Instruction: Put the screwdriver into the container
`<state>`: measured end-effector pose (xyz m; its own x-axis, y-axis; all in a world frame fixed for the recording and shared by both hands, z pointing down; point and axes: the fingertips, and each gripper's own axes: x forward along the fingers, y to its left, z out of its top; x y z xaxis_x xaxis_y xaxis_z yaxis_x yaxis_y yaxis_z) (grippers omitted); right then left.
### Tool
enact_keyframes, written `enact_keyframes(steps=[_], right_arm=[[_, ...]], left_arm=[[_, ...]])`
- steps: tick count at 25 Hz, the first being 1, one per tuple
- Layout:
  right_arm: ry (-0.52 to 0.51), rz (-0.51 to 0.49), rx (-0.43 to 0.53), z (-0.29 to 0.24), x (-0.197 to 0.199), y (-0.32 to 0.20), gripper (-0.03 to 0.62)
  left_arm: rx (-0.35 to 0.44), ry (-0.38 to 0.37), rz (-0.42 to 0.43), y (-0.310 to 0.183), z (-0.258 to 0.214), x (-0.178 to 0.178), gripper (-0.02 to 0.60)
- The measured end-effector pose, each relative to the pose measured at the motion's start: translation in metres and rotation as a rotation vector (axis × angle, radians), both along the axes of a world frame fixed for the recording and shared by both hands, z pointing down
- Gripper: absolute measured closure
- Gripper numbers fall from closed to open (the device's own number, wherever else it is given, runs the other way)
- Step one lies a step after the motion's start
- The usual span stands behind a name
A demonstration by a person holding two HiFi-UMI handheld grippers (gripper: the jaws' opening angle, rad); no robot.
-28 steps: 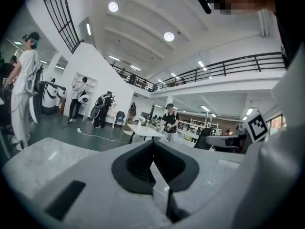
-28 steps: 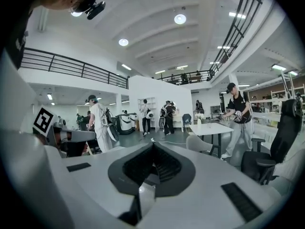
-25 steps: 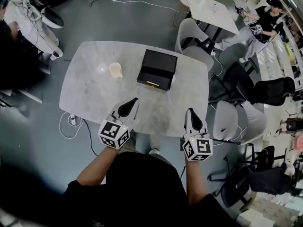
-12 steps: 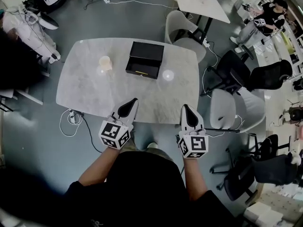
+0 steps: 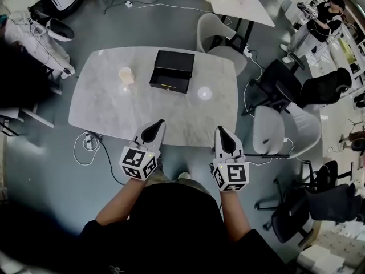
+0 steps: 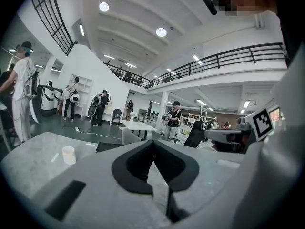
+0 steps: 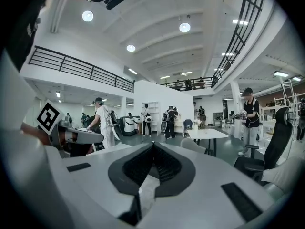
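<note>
Floor (image 5: 34, 170): dark grey-blue, running all round the table.
Cable (image 5: 80, 147): white, looped on the floor under the table's left edge.
Table (image 5: 102, 107): pale grey marbled top with rounded corners, in front of the person.
Cup (image 5: 126, 75): small and cream-coloured, upright on the far left part of the table, well apart from the box.
Black box (image 5: 174, 61): lay open near the table's far middle.
Screwdriver (image 5: 167, 87): showed only as a thin yellow streak inside the black box, by its near wall; too small to make out further.
Left gripper (image 5: 162, 121): held over the table's near edge, jaws clenched tip to tip with nothing between them, well apart from the box.
Right gripper (image 5: 219, 128): held beside the left one at the near edge, jaws likewise pressed together and empty.
Pale chairs (image 5: 221, 39): one behind the table's far right corner, another at its right side.
White table (image 5: 235, 3): stood farther back.
Black chairs (image 5: 288, 76): grouped on the right.
Person (image 5: 320, 19): in dark clothes, far upper right.
Room: high white ceiling with round lamps and a black-railed balcony, seen from both gripper views.
Markings (image 5: 138, 163): black-and-white square patterns on each gripper's cube; any print elsewhere was too small to read.
</note>
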<state>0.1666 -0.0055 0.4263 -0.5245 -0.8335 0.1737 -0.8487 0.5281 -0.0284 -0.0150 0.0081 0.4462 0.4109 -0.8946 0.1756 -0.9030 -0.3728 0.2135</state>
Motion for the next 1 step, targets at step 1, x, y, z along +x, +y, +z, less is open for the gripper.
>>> enact_keyframes(steps=[1], right_arm=[[0.003,-0.003,-0.001,0.0004,0.0011,0.0015,0.582]], left_arm=[[-0.004,0.001,-0.002,0.0014,0.0007,0.0013,0.565]])
